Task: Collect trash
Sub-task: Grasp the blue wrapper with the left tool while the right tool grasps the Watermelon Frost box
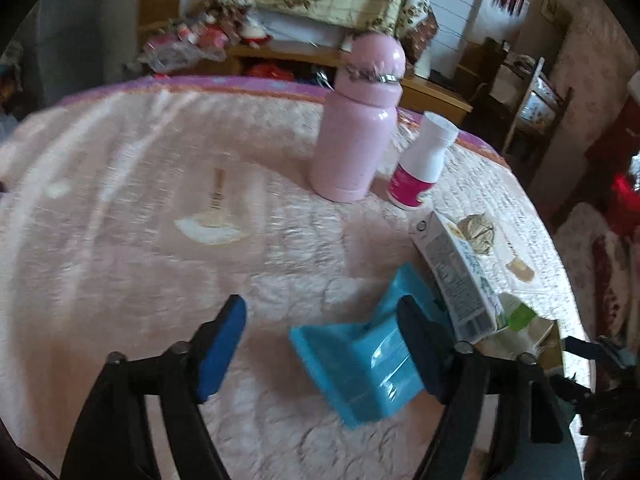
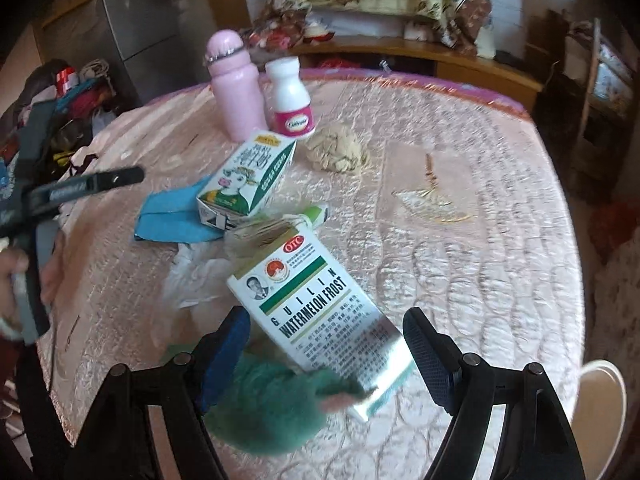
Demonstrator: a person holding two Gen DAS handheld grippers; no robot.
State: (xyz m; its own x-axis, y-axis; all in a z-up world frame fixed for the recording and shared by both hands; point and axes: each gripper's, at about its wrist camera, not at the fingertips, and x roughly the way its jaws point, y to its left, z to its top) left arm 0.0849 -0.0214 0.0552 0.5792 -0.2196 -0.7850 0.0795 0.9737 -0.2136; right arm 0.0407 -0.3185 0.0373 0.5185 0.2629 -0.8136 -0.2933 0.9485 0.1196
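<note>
A: Where's the trash?
B: Spread over the pink table [image 2: 460, 168]. A blue wrapper [image 1: 360, 364] lies beneath the left gripper [image 1: 324, 344], whose jaws stand apart, clear of it.
A: And the right gripper [image 2: 326, 344]?
B: Also spread wide, gripping nothing. A medicine box [image 2: 316, 304] lies flat between its fingers, with a green fuzzy thing [image 2: 260, 408] touching the box's near end.
A: Anything else?
B: A milk carton [image 2: 248, 178] lies against the wrapper, crumpled paper [image 2: 338, 148] just beyond. A pink flask [image 1: 356, 128] and pill bottle [image 1: 420, 164] stand upright together at the far edge.
</note>
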